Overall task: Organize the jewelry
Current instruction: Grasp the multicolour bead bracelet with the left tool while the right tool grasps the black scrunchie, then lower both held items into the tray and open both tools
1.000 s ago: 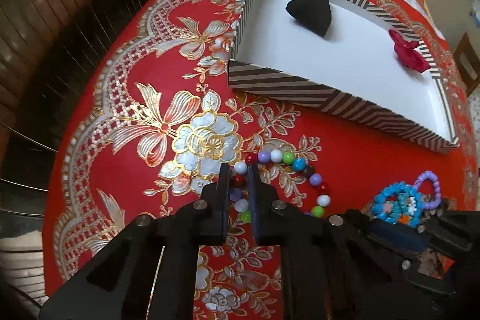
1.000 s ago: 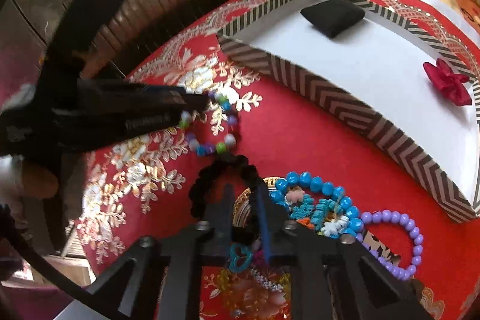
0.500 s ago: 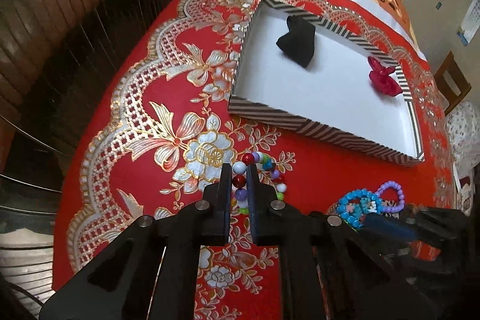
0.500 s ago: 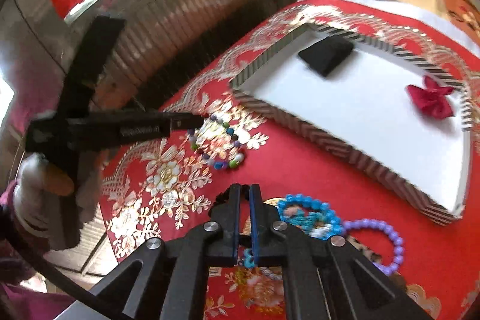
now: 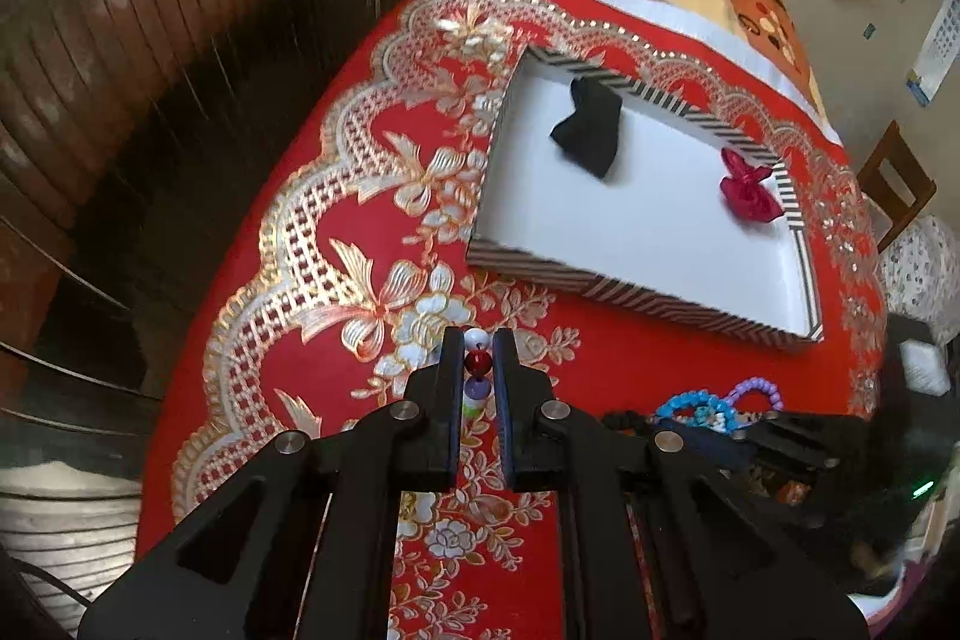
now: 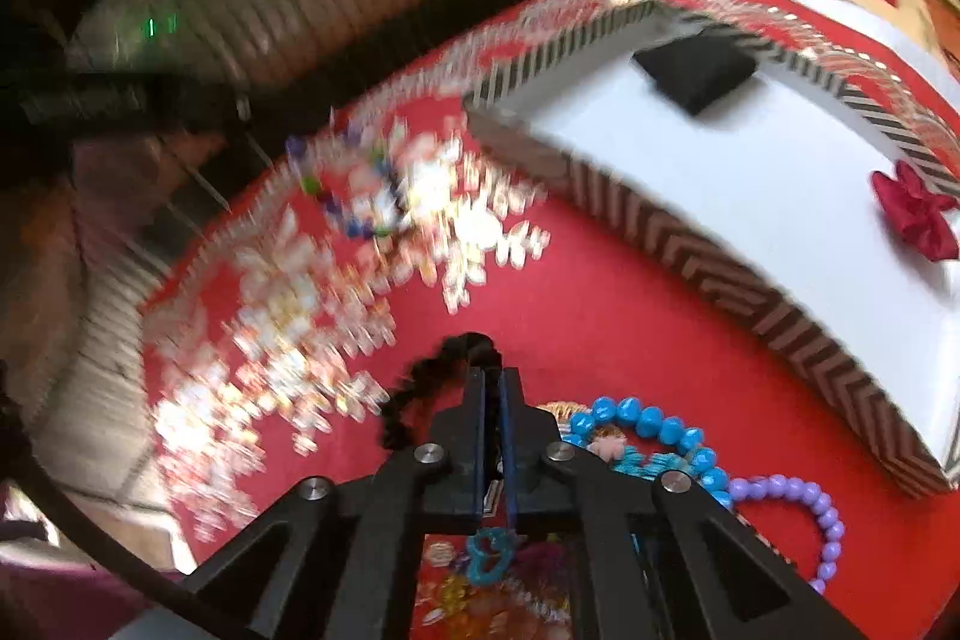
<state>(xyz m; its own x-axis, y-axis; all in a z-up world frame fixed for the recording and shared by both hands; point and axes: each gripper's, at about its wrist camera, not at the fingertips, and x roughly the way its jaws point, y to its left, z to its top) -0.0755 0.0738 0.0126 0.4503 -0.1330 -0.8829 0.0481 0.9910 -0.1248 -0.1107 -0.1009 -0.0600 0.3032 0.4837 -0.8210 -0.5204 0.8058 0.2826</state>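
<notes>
My left gripper (image 5: 478, 340) is shut on a bracelet of many-coloured beads (image 5: 478, 359), held up above the red embroidered cloth (image 5: 600, 340). The right wrist view shows that bracelet (image 6: 354, 202) blurred, hanging from the dark left gripper at the upper left. My right gripper (image 6: 492, 376) is low over the cloth, its jaws closing tight on a black bracelet (image 6: 420, 382) that curls left from the fingertips. Beyond stands a striped tray (image 5: 600, 286) with a white floor, holding a black pouch (image 5: 591, 133) and a red bow (image 5: 747, 193).
A blue bead bracelet (image 6: 654, 430) and a purple bead bracelet (image 6: 822, 526) lie right of my right gripper, with a teal charm (image 6: 489, 556) under it. The cloth's left edge (image 5: 252, 280) drops off toward a wooden panelled wall. A wooden chair (image 5: 894, 184) stands far right.
My left gripper has risen with the many-coloured bracelet, which now hangs off the cloth. The right gripper's fingers have drawn together on the black bracelet and barely moved.
</notes>
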